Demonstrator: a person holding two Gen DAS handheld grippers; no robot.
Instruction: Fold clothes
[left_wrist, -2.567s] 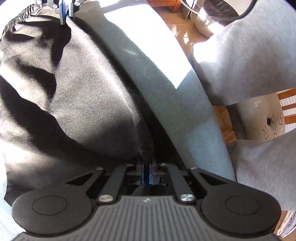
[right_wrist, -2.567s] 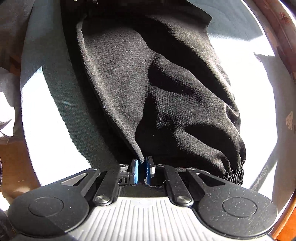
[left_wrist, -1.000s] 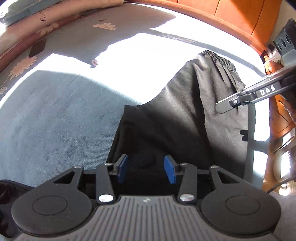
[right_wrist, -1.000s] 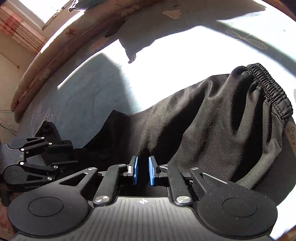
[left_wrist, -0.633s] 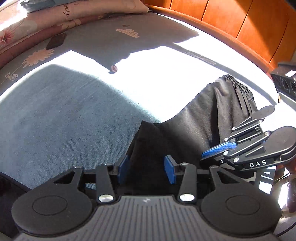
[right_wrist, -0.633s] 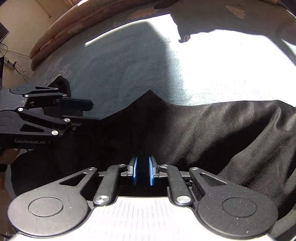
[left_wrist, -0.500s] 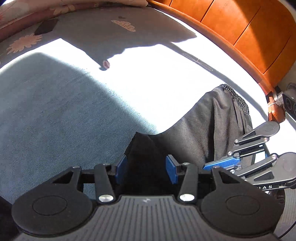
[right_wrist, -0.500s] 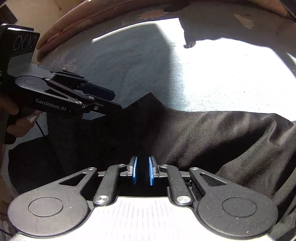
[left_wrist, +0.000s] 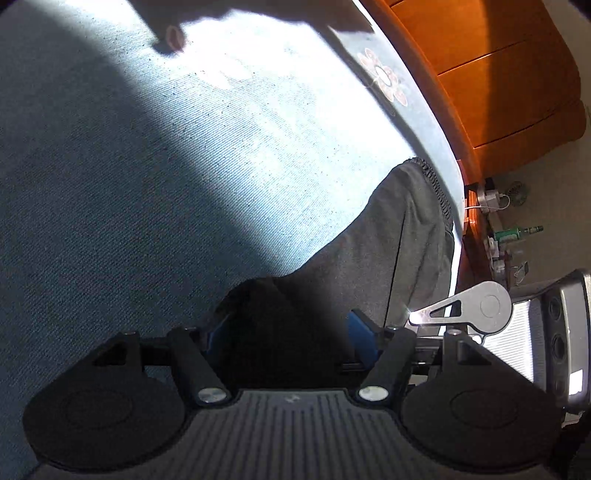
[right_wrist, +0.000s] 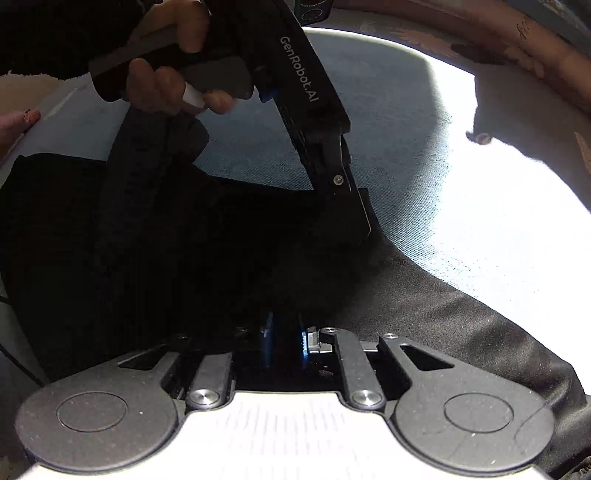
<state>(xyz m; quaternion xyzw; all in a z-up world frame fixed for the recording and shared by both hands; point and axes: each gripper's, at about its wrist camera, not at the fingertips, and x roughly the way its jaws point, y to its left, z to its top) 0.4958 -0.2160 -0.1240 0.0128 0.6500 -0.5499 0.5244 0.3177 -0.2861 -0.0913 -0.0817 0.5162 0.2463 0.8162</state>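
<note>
Black trousers (left_wrist: 399, 240) lying folded on the bed (left_wrist: 147, 184): your left tool (left_wrist: 288, 339) is opening, releasing; right tool (right_wrist: 284, 343) nearly closed, still pinching cloth. Next, release and smooth.

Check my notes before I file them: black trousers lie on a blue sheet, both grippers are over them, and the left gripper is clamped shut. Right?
Not quite. The left gripper is open, its jaws just widened, as the left wrist view shows. The trousers do lie on the sheet under both grippers.
</note>
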